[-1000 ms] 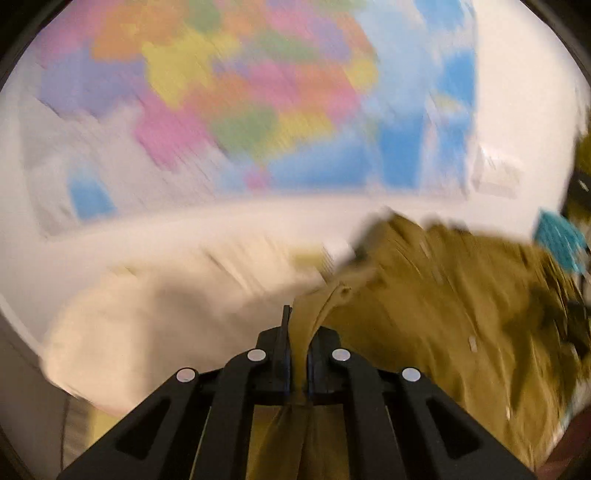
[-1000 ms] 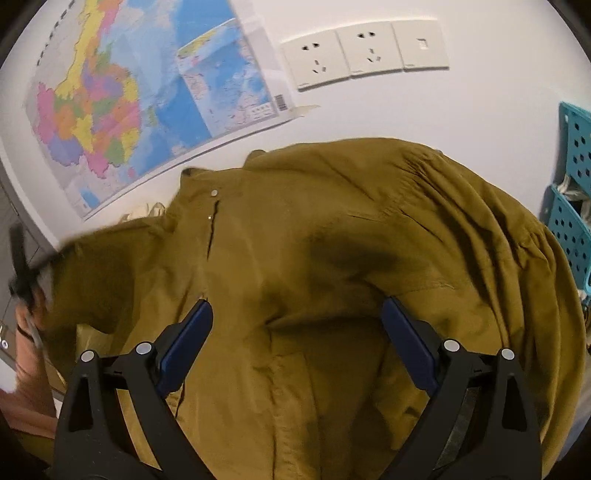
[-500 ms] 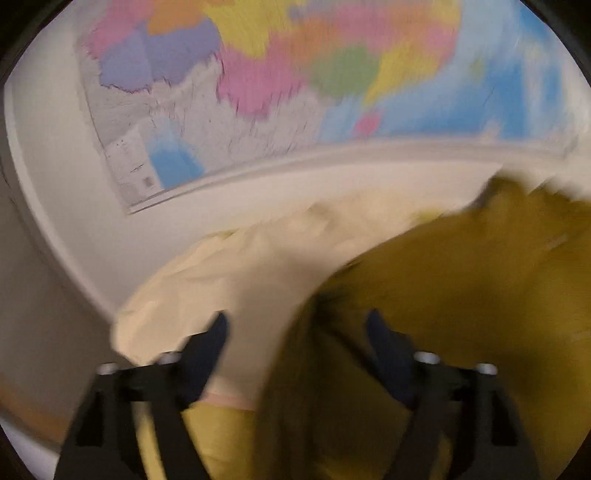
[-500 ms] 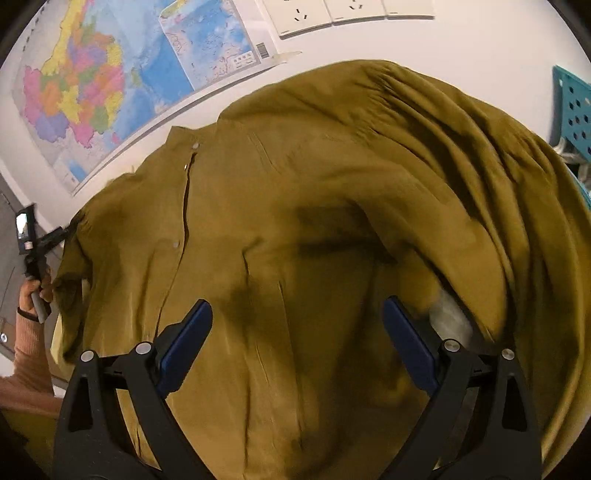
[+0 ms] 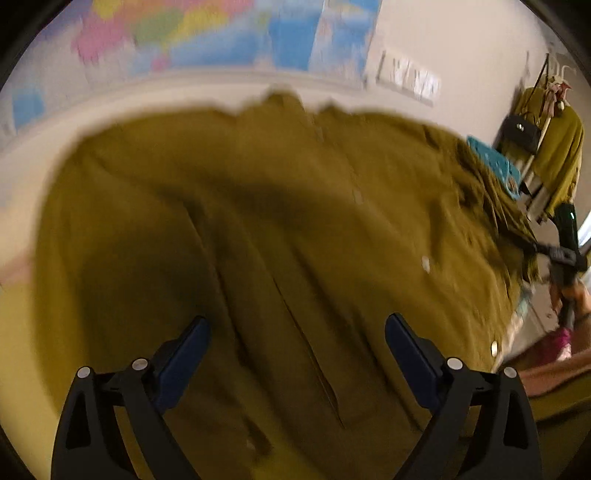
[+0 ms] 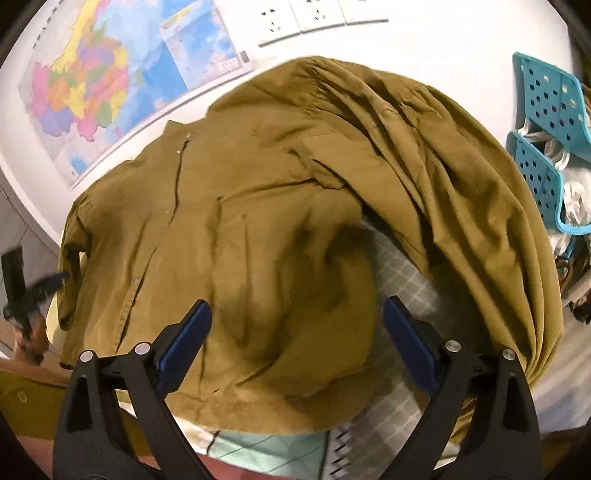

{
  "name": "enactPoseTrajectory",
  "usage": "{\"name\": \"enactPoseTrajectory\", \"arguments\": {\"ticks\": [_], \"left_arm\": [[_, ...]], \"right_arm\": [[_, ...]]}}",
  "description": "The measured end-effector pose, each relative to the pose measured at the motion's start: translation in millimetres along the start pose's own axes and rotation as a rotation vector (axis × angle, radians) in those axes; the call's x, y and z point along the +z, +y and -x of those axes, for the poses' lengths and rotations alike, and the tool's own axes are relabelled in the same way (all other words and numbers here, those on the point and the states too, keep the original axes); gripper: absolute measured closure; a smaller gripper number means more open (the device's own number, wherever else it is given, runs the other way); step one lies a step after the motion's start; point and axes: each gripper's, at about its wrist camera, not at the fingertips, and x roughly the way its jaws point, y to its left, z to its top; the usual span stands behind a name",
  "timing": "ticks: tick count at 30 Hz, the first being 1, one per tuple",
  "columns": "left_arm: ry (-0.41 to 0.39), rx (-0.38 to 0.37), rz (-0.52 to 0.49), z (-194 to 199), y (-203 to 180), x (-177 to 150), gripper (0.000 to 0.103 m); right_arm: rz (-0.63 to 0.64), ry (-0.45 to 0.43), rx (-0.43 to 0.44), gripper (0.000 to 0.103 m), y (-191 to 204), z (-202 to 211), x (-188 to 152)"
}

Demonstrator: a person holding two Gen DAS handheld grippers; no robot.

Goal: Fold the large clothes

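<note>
Olive shirt [image 6: 280,229] spread rumpled over a patterned cloth [image 6: 402,280], wall map [image 6: 110,74] behind.
Teal perforated baskets [image 6: 546,122] stand just right; sockets [image 6: 317,16] above. Left gripper [image 5: 297,343] has just been opening, nothing pinched; right gripper [image 6: 297,332] spread wide, empty, over soft creased fabric.

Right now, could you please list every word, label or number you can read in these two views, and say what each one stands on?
None can be read.
Wall map: its print and the barcode label at its corner are too small to read.
Wall map in the left wrist view: blurred.
Olive shirt, wall sockets, teal basket: no lettering shows.
</note>
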Motion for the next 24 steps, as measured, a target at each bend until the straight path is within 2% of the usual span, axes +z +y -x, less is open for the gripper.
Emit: {"name": "enactPoseTrajectory", "arguments": {"ticks": [3, 4, 5, 6, 7, 8, 9, 10, 11, 12, 13, 14, 16, 17, 18, 19, 20, 21, 22, 24], "left_arm": [[0.051, -0.020, 0.058, -21.1, 3.8, -10.4, 0.007], [0.058, -0.014, 0.081, -27.8, 7.2, -7.8, 0.007], [0.060, -0.010, 0.090, -31.8, 11.5, -5.5, 0.007], [0.057, -0.019, 0.103, -35.3, 14.7, -2.0, 0.007], [0.057, -0.027, 0.118, -38.0, 19.0, 1.3, 0.007], [0.064, -0.024, 0.133, -43.1, 20.9, 7.3, 0.007], [0.070, -0.020, 0.141, -51.2, 22.1, 15.3, 0.007], [0.067, -0.009, 0.145, -57.6, 21.9, 20.4, 0.007], [0.066, 0.001, 0.151, -62.5, 20.8, 24.4, 0.007], [0.062, 0.020, 0.165, -68.3, 22.2, 29.0, 0.007], [0.039, 0.034, 0.171, -69.0, 22.4, 33.6, 0.007], [0.022, 0.052, 0.166, -68.8, 21.7, 35.8, 0.011], [0.015, 0.192, 0.182, -68.2, 27.4, 42.0, 0.067], [0.031, 0.212, 0.209, -67.9, 34.3, 44.8, 0.071], [0.029, 0.200, 0.235, -64.8, 40.2, 46.5, 0.081], [0.050, 0.202, 0.278, -60.4, 46.6, 47.6, 0.086], [0.044, 0.187, 0.304, -53.2, 54.2, 49.4, 0.086], [0.039, 0.170, 0.311, -47.5, 60.6, 49.1, 0.086], [0.039, 0.162, 0.317, -44.8, 64.6, 49.7, 0.083], [0.057, 0.189, 0.289, -45.0, 64.9, 50.4, 0.079]], "right_arm": [[0.078, 0.065, -0.100, 0.011, 0.6, -21.2, 2.8], [0.096, 0.087, -0.099, 0.012, 1.6, -28.0, 2.1], [0.099, 0.110, -0.089, 0.018, 2.0, -35.2, 0.9], [0.093, 0.134, -0.071, 0.031, 3.1, -40.4, -0.5], [0.084, 0.155, -0.021, 0.038, 4.4, -43.9, -2.7], [0.087, 0.149, -0.010, 0.043, 6.7, -42.7, -3.5], [0.084, 0.142, 0.007, 0.058, 7.6, -40.1, -4.3], [0.051, 0.135, 0.076, 0.068, 6.0, -35.2, -4.9], [0.015, 0.127, 0.126, 0.086, 3.4, -31.1, -5.3], [-0.019, 0.124, 0.177, 0.092, 0.9, -27.9, -5.6], [-0.047, 0.120, 0.229, 0.094, 0.4, -24.1, -6.8], [-0.070, 0.110, 0.289, 0.094, 3.1, -18.5, -9.9], [-0.114, 0.093, 0.410, 0.095, 6.8, -5.9, -14.9], [-0.134, 0.066, 0.488, 0.096, 10.3, 7.4, -16.4], [-0.144, 0.035, 0.549, 0.097, 14.2, 20.0, -16.5], [-0.149, -0.008, 0.620, 0.097, 17.7, 36.2, -17.0], [-0.141, -0.079, 0.678, 0.098, 19.0, 57.9, -19.8], [-0.171, -0.107, 0.704, 0.099, 11.9, 65.6, -23.9], [-0.193, -0.109, 0.703, 0.099, 5.6, 65.3, -26.0], [-0.261, -0.035, 0.552, 0.098, -16.4, 46.2, -39.9]]}}
